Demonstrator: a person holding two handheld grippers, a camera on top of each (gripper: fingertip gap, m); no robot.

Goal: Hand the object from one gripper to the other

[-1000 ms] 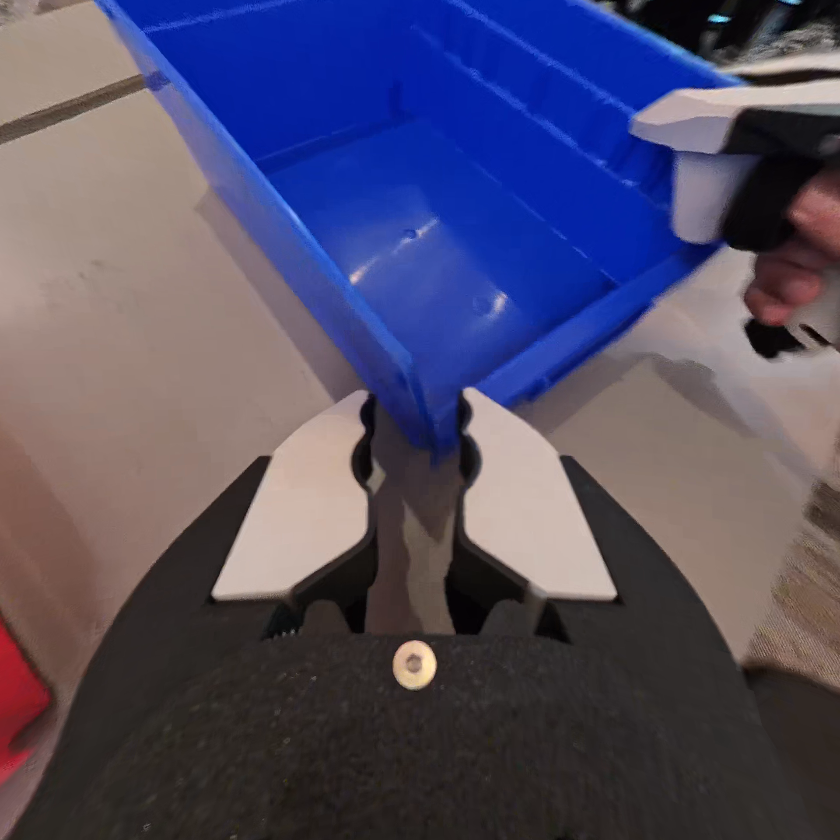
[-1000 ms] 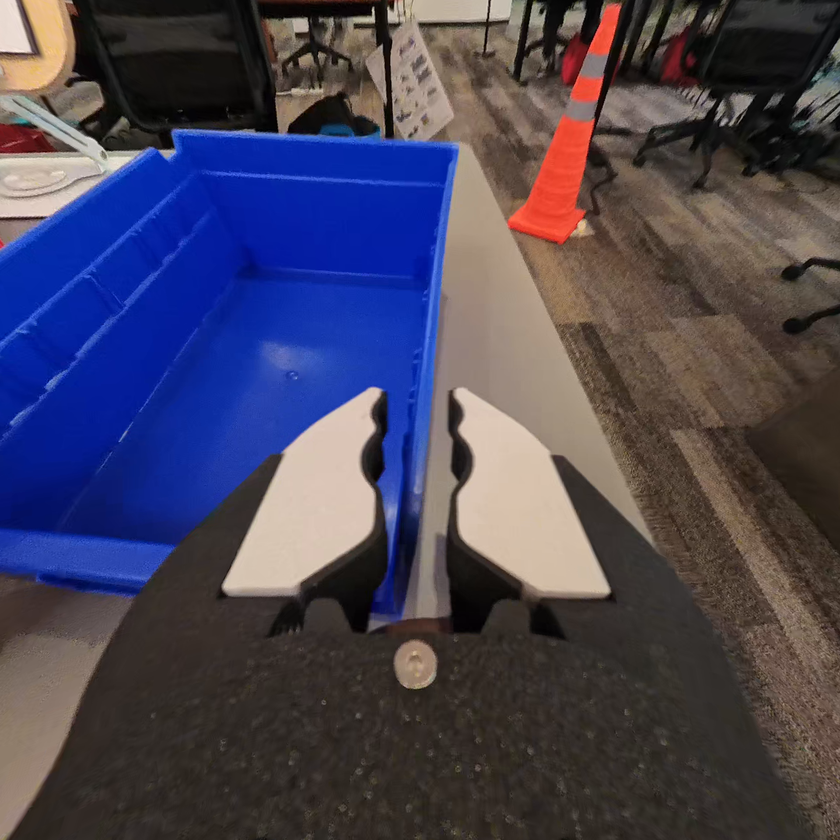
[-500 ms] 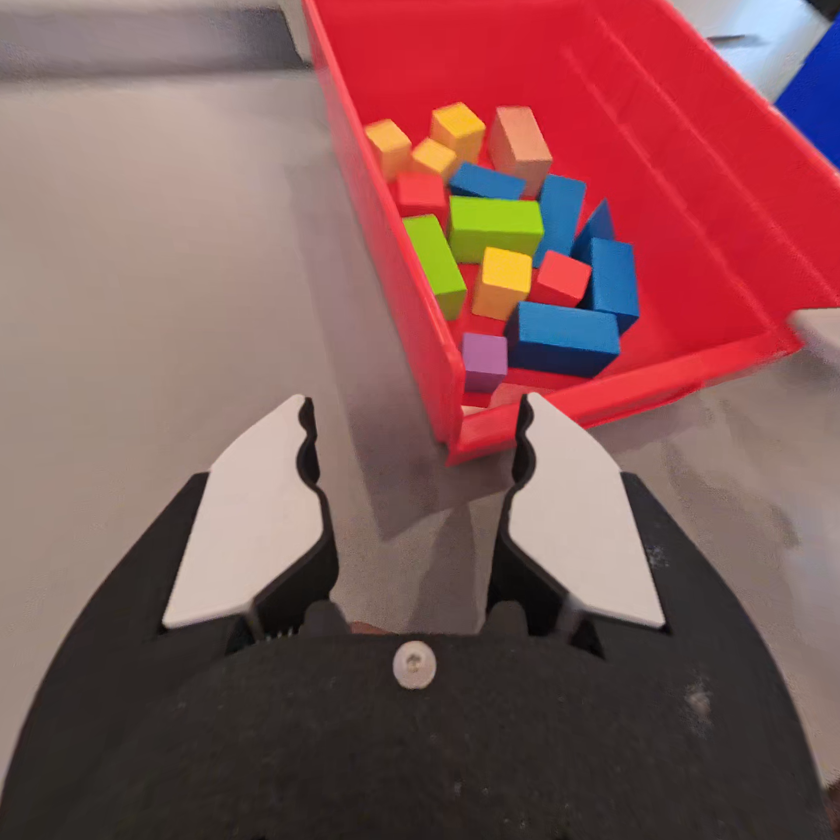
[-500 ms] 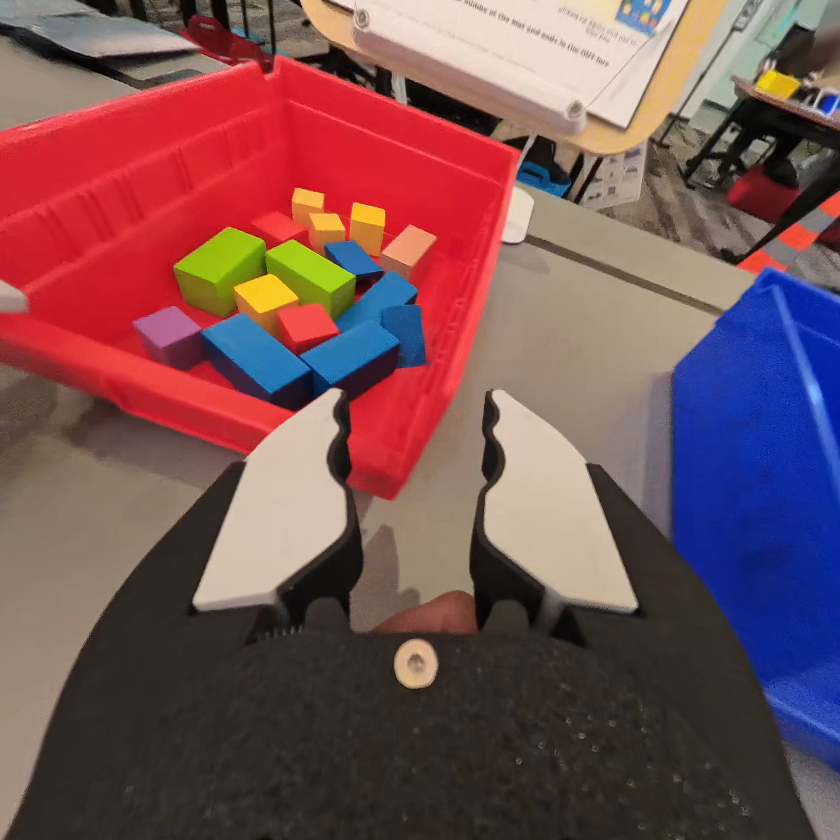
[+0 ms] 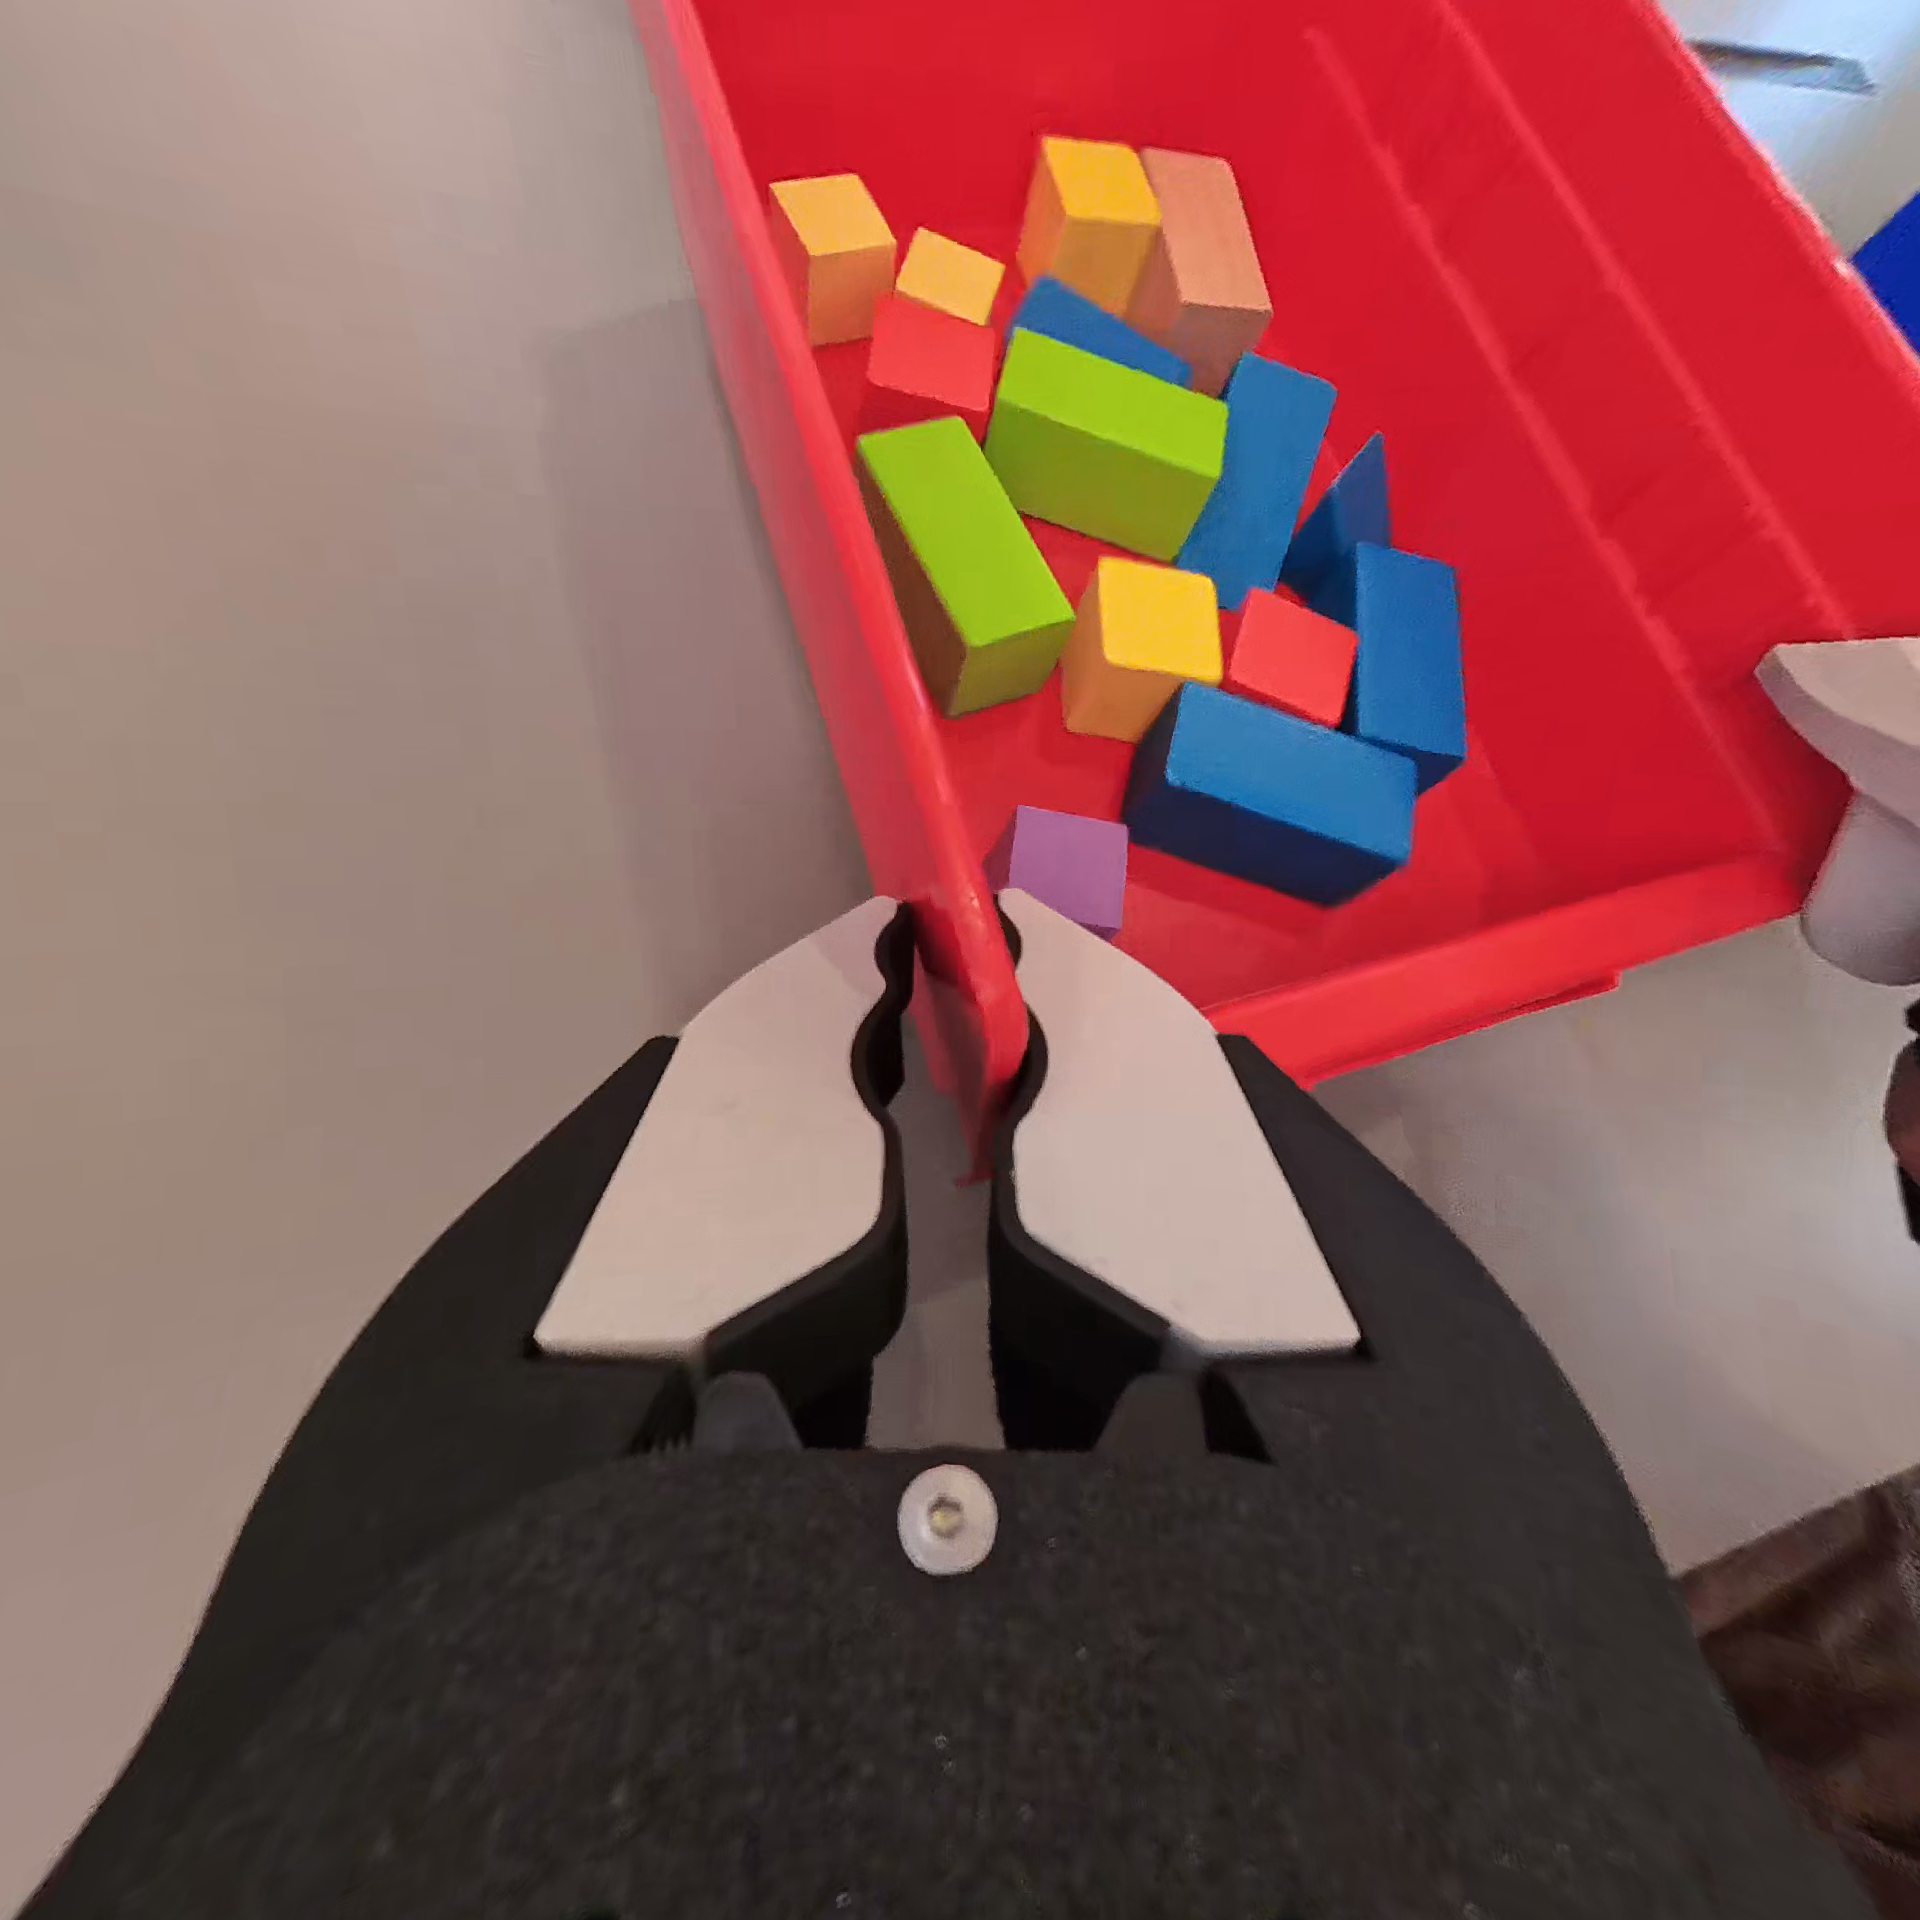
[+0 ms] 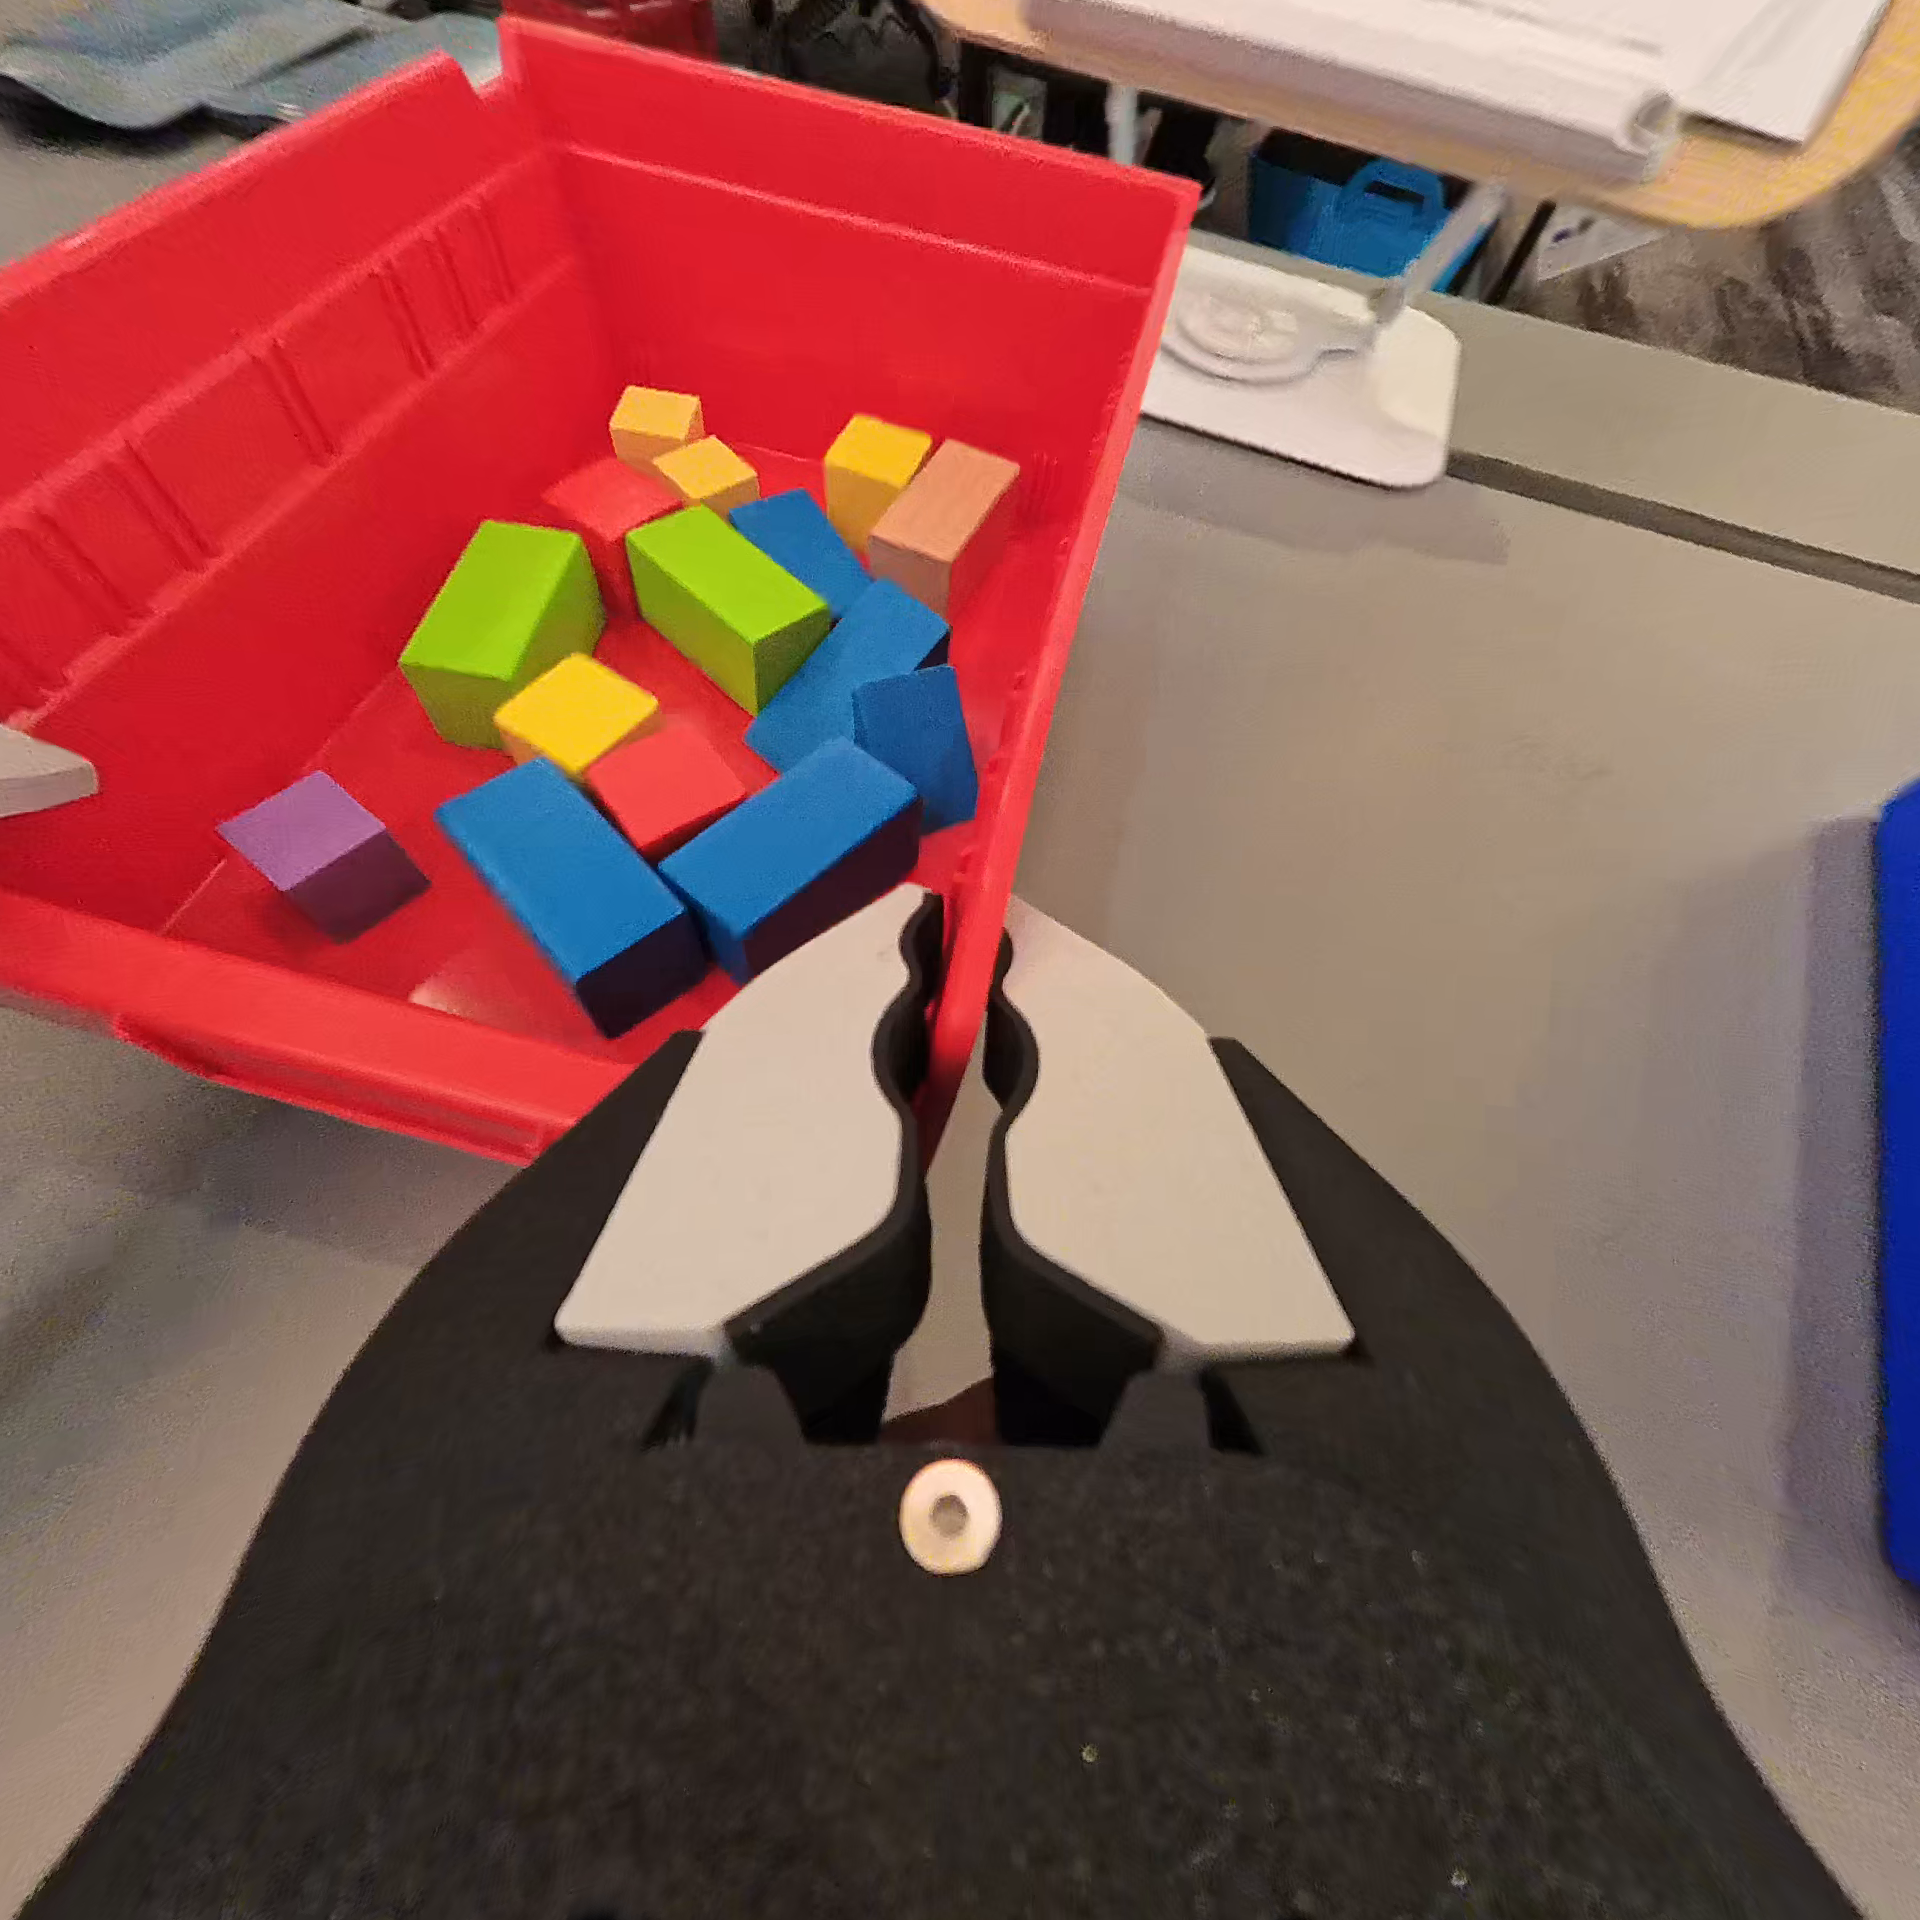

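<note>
L gripper [image 5: 961, 920] is clamped narrow on the near L corner of the red bin [image 5: 1558, 312]: one finger outside the side wall, the other inside, the wall's rounded end pinched between the pads. R gripper [image 6: 961, 914] does the same at the near R corner, fingers straddling the R side wall w/ only the wall's thickness between them. So both tools grip the bin at once, one per front corner.

From the L tool, the bin runs ahead and to the R; the low front lip goes off R toward a pale fingertip of the R gripper [image 5: 1839, 707] at frame edge. From the R tool, the bin spreads ahead and L, and a grey tip of the L gripper [image 6: 42, 774] pokes in at the far L.

Blocks lie loose on the bin floor. Purple cube [image 5: 1065, 868] sits just ahead of the L tool's inner finger. Big blue block [image 6: 800, 842] lies just ahead-L of the R tool's inner finger, touching a second blue block [image 6: 566, 883]. Two green blocks [image 5: 1107, 436] lie farther in, w/ yellow, red and tan pieces around them.

Grey table [image 6: 1455, 779] is under everything. Blue bin [image 6: 1901, 1143] edge shows well R of the R tool. White stand base [image 6: 1351, 405] sits beyond the red bin's far R corner.
</note>
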